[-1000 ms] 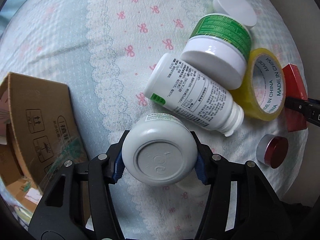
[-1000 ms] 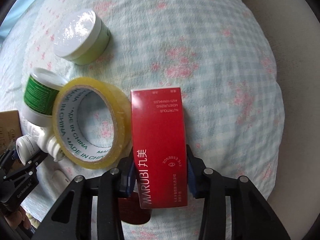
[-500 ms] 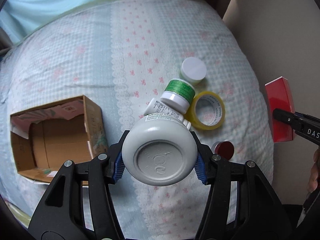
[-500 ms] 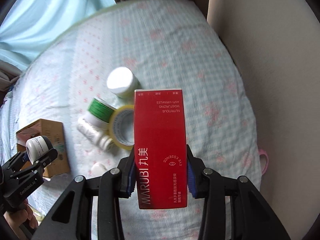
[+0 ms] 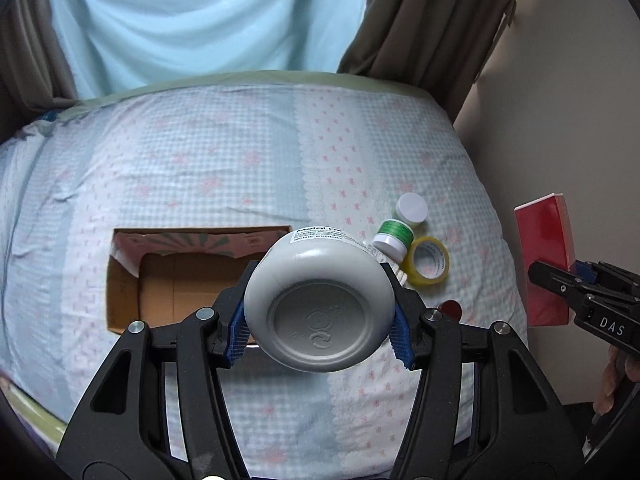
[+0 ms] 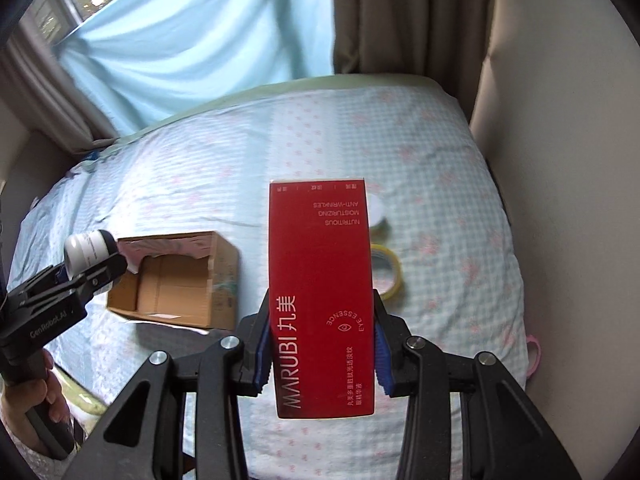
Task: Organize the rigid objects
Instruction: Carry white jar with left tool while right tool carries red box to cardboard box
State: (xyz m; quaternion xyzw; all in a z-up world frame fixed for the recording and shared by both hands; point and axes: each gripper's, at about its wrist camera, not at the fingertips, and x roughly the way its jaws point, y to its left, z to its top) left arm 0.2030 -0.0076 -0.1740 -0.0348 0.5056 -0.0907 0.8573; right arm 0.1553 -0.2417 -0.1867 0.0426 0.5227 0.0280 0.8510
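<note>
Left wrist view: the left gripper [image 5: 318,316], clamped on a white bottle [image 5: 318,304], has risen since a second ago; the cardboard box [image 5: 124,280] now sits mid-left. The right gripper [image 6: 322,354] pinches the red carton [image 6: 320,280], also lifted; boxing likely follows.

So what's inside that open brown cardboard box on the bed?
The brown cardboard box looks empty: bare cardboard floor and walls, plus a pink printed flap folded at its far edge. In the left wrist view the held white plastic bottle covers the box's near right corner.
</note>
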